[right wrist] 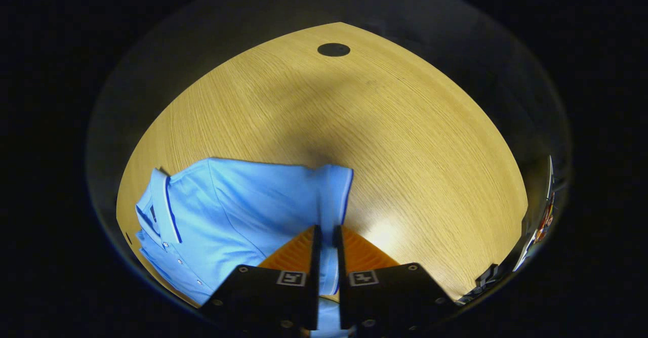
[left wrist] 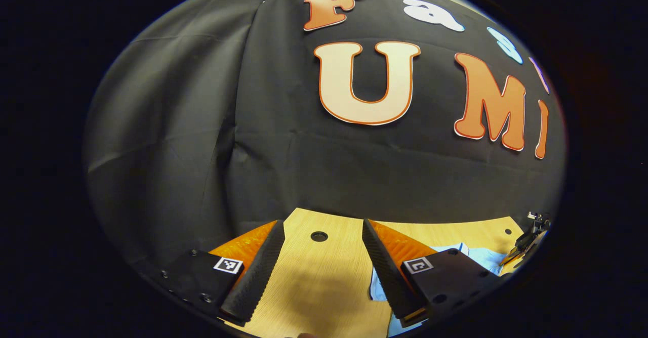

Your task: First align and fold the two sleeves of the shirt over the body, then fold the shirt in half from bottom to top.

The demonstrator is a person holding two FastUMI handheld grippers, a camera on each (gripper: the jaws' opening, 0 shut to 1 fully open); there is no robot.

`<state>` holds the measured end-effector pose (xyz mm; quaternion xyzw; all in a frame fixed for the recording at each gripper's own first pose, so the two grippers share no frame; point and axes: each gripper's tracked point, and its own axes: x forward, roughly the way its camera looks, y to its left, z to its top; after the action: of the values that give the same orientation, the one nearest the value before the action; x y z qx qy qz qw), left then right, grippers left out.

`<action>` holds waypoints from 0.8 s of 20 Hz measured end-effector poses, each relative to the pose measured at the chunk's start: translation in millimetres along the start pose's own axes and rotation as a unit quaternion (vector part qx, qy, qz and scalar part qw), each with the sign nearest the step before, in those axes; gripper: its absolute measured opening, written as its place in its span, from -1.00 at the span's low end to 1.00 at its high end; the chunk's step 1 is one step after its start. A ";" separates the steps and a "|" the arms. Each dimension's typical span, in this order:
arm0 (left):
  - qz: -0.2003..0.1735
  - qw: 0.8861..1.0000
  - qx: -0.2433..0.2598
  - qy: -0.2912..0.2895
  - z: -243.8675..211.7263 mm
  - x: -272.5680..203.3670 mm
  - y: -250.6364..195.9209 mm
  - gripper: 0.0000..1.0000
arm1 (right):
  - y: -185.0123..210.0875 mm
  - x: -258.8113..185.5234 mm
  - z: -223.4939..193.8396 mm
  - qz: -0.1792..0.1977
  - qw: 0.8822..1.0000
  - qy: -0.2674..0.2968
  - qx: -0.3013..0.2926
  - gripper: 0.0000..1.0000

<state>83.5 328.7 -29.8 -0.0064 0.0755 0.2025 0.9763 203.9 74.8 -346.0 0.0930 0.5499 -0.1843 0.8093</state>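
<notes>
the right gripper (right wrist: 326,242) pinches the sleeve (right wrist: 334,196) of the blue shirt (right wrist: 228,206) on the wooden table (right wrist: 405,140); the left gripper (left wrist: 324,257) hovers with fingers spread, holding nothing.

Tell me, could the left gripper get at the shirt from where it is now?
Probably yes. The left gripper is open above bare table, and the light blue shirt lies just past one of its fingers with nothing between. The right gripper already pinches the shirt's sleeve.

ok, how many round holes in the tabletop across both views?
3 in the left gripper view: one between the fingers, one by the shirt, one far right. The right gripper view's hole may repeat one; more may be hidden.
</notes>
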 end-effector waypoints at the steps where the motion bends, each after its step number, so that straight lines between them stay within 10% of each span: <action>1: 0.000 1.000 0.000 0.000 0.8 -1.3 -1.0 0.99 | 1.4 1.0 0.7 0.003 1.000 -0.002 -0.006 -0.81; 16: -0.001 1.000 0.004 -0.015 7.5 -22.3 20.3 1.00 | 53.0 -109.9 36.4 0.040 0.979 -0.141 -0.144 -0.99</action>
<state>56.3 338.8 -18.7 0.0000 0.0619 0.2011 0.9776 220.3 131.9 -233.5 -0.0289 0.4472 -0.0816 0.8902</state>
